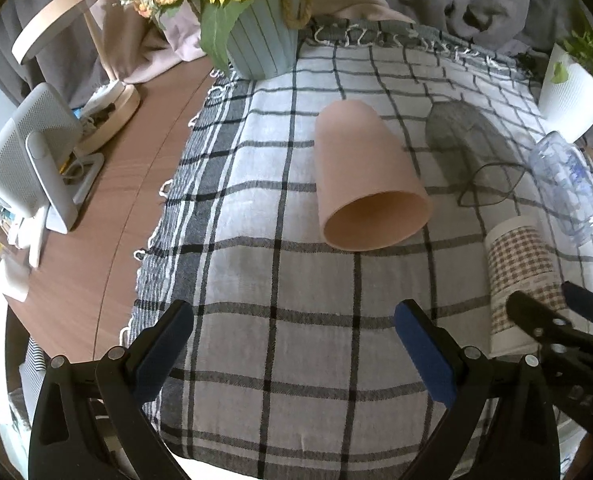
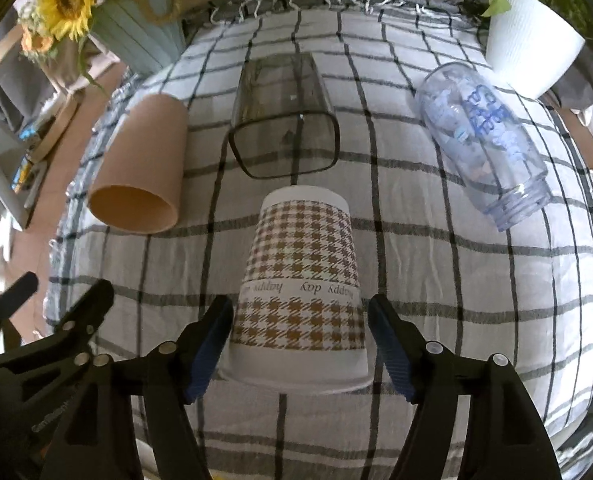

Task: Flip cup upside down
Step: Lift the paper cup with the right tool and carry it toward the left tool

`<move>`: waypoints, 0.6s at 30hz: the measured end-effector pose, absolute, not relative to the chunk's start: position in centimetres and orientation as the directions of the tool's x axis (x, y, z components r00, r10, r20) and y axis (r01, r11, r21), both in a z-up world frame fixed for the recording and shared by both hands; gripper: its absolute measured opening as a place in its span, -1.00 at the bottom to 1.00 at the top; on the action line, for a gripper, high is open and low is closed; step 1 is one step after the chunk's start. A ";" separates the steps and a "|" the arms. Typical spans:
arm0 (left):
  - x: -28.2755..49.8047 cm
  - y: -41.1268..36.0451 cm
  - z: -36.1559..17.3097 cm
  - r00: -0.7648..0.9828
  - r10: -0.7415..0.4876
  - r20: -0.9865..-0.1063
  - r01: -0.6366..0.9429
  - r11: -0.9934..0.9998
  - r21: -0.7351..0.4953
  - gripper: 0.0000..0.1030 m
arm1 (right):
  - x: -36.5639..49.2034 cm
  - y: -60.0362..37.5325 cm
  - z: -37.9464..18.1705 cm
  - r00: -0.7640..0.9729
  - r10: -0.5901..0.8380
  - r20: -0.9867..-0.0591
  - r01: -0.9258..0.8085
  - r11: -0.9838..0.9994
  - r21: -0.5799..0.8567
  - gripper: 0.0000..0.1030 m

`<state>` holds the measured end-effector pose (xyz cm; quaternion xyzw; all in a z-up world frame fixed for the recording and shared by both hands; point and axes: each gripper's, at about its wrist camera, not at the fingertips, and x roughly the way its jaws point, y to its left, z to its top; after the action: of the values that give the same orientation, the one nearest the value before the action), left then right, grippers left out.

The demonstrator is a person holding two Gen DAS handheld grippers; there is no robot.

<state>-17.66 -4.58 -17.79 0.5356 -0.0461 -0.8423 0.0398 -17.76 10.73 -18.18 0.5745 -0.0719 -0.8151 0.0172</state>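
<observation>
Both wrist views look forward and down, low over our checked cloth [image 1: 296,280]. Ours on the left sits left; both share the pink cup [image 1: 366,176] and patterned cup [image 2: 300,280].

Between the right gripper's [image 2: 300,340] blue pads [image 2: 208,344]: a white, brown-houndstooth cup [image 2: 300,280]. Beyond it, a pink cup [image 2: 140,176] and smoky-grey glass [image 2: 284,120] on the black-and-white checked cloth [image 2: 436,280].

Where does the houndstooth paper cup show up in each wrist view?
Left wrist: houndstooth paper cup at the right edge, partly behind the right gripper.
Right wrist: the cup low centre, standing mouth-down between the open fingers of the right gripper.
Shared landmark: the tan cup lying on its side on the checked cloth.
</observation>
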 end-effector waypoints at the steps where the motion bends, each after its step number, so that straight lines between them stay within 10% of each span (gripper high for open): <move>1: -17.6 -4.4 -17.4 -0.427 -0.106 -0.898 0.011 -0.994 0.112 0.99 | -17.4 10.9 -17.4 -0.355 -0.103 -0.929 -0.062 -0.989 0.134 0.38; 11: -20.1 1.4 -14.4 -0.320 0.245 -0.915 -0.189 -0.963 -0.192 0.99 | -12.9 16.9 -9.1 -0.581 0.055 -0.812 -0.287 -0.947 0.142 0.50; 18: -23.8 6.8 -16.5 -0.186 0.273 -0.944 -0.258 -0.941 -0.221 0.88 | -12.4 21.0 -9.2 -0.578 0.090 -0.811 -0.393 -0.902 0.180 0.51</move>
<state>-23.85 6.81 -16.49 0.6142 0.0062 -0.7701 -0.1724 -12.43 21.01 -9.19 0.4379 -0.1728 -0.8713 -0.1385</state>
